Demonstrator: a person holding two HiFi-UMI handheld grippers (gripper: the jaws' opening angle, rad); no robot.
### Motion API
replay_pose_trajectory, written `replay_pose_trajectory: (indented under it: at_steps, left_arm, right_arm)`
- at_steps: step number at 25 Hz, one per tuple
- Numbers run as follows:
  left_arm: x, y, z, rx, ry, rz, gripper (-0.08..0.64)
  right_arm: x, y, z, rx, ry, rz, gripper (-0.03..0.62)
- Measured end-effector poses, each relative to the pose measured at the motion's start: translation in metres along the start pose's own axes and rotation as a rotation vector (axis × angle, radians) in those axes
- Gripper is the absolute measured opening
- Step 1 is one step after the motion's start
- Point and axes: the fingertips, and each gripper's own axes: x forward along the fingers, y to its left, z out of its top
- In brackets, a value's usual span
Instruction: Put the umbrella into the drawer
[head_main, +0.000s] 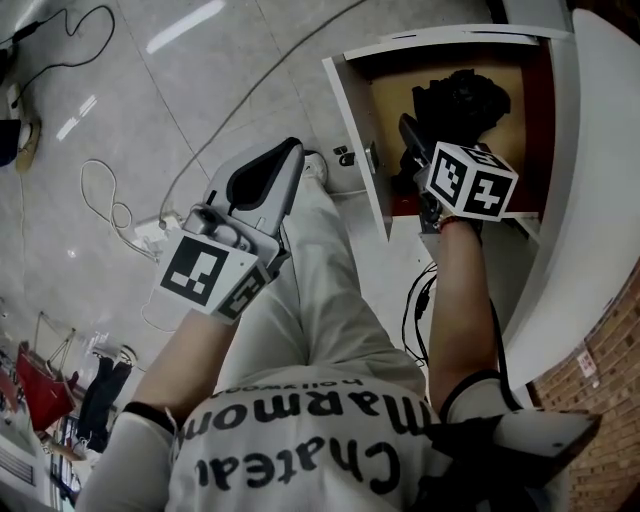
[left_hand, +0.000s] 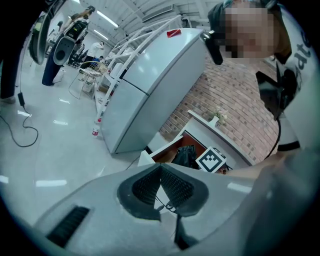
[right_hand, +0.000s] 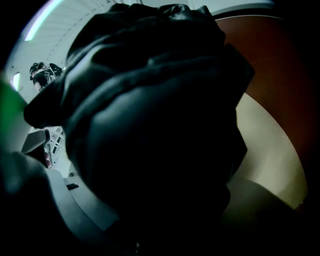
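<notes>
Head view: the right gripper (head_main: 418, 135) points steeply down into the open drawer (head_main: 355, 110). It clasps the black umbrella (head_main: 465, 98) so the bundle sits within the walls, with bare drawer floor beside it. The left gripper (head_main: 285, 160) hangs clear over the thigh (head_main: 320, 290).

Left gripper view: its jaws are clenched on nothing.

Right gripper view: umbrella cloth fills the jaws, with the drawer's brown wall close beside.

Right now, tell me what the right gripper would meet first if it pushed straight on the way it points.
The black umbrella: it sits bunched between the jaws of the right gripper, filling its view. Beyond it, likely the tan floor of the drawer, though depth is unclear.
</notes>
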Motion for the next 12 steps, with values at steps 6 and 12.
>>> replay_pose_trajectory:
  at_steps: [6, 12]
  left_arm:
    - [-0.003, 0.005, 0.001, -0.010, -0.015, 0.009, 0.015]
    - [-0.004, 0.005, -0.001, -0.006, -0.009, 0.009, 0.015]
  right_arm:
    - [0.005, -0.006, 0.001, 0.037, -0.003, -0.014, 0.279]
    - [0.006, -0.016, 0.000, 0.079, -0.005, -0.039, 0.276]
